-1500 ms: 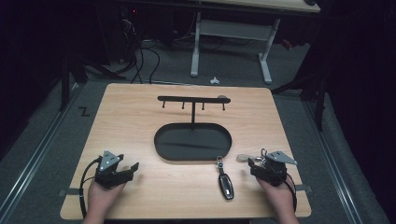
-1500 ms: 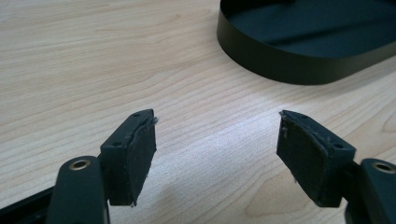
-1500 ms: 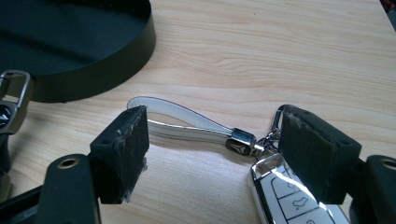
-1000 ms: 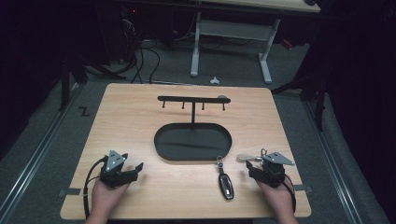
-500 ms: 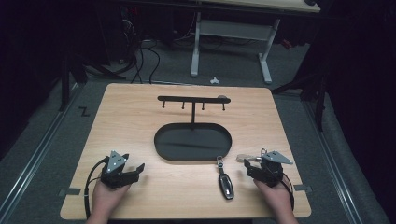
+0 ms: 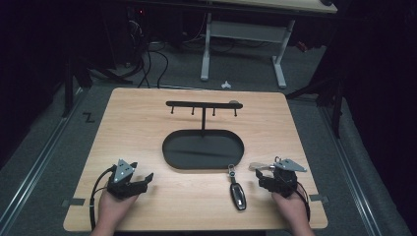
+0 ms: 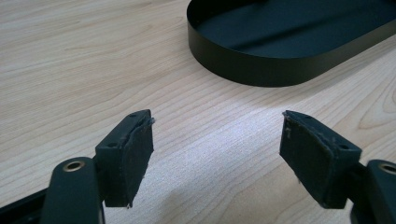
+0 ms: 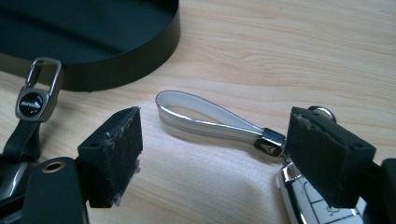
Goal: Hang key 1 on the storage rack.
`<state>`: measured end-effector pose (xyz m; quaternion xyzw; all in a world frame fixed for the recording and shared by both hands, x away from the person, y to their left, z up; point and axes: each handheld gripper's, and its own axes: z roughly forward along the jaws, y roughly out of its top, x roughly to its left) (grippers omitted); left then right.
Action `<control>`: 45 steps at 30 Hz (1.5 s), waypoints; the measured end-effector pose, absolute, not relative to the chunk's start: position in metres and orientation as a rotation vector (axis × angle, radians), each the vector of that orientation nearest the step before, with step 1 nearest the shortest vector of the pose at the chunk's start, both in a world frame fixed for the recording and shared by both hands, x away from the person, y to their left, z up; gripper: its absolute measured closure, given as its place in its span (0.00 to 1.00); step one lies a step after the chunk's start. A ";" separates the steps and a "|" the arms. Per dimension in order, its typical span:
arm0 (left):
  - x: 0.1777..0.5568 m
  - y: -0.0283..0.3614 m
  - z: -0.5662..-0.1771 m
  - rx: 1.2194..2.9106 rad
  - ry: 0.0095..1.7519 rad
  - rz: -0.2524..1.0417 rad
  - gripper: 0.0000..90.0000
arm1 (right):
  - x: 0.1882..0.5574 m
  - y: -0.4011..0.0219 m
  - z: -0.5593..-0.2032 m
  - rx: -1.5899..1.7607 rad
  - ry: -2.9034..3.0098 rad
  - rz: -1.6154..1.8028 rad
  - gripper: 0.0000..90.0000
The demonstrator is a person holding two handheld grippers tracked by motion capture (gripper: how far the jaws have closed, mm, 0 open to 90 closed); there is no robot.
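Wooden table [image 6: 147,128] carries everything we work with, its pale grain running under both of our hands. At its centre sits a black oval tray [image 6: 172,158], and from the tray's far rim rises a thin post bearing a black hook bar [image 6: 196,104], which lies toward twelve o'clock of the tray with small pegs hanging under it.

Our left gripper [image 6: 146,178] rests at about eight o'clock of the tray, well apart from it, held in our left hand [image 6: 114,209]. In the left gripper view its jaws stand wide apart over bare wood, with nothing between them and the tray's curved wall ahead.

Our right gripper [image 6: 259,179] rests at about four o'clock of the tray, in our right hand [image 6: 291,209]. Its jaws have just been opening and now stand wide, pressing on nothing. In the right gripper view a white key fob [image 8: 317,205] lies partly under the jaw on the right of that view, and its white strap loop [image 8: 205,116] stretches across the wood between the jaws, touching neither pad that we can see.

Smaller still, a black car key [image 6: 238,195] lies flat at five o'clock of the tray, just beside the right gripper toward nine o'clock, its metal clip [image 8: 43,77] almost at the tray's wall.
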<state>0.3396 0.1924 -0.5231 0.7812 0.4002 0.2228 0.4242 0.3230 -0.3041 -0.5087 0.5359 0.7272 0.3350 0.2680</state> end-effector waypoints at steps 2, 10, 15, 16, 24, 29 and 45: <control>0.340 0.192 -0.523 1.954 0.999 0.560 0.29 | 0.324 -0.302 -0.508 1.451 1.989 0.895 0.22; 0.339 0.192 -0.522 1.954 0.994 0.558 0.29 | 0.329 -0.294 -0.501 1.448 2.092 0.853 0.21; 0.339 0.192 -0.522 1.953 0.989 0.556 0.29 | 0.332 -0.292 -0.497 1.439 2.135 0.834 0.21; 0.339 0.192 -0.522 1.953 0.989 0.555 0.29 | 0.333 -0.289 -0.496 1.443 2.151 0.813 0.22; 0.339 0.189 -0.518 1.966 0.961 0.562 0.30 | 0.336 -0.281 -0.493 1.467 2.248 0.728 0.22; 0.339 0.187 -0.518 1.970 0.954 0.549 0.31 | 0.338 -0.283 -0.489 1.513 2.278 0.695 0.23; 0.342 0.182 -0.517 1.964 0.921 0.556 0.31 | 0.347 -0.280 -0.471 1.560 2.335 0.505 0.23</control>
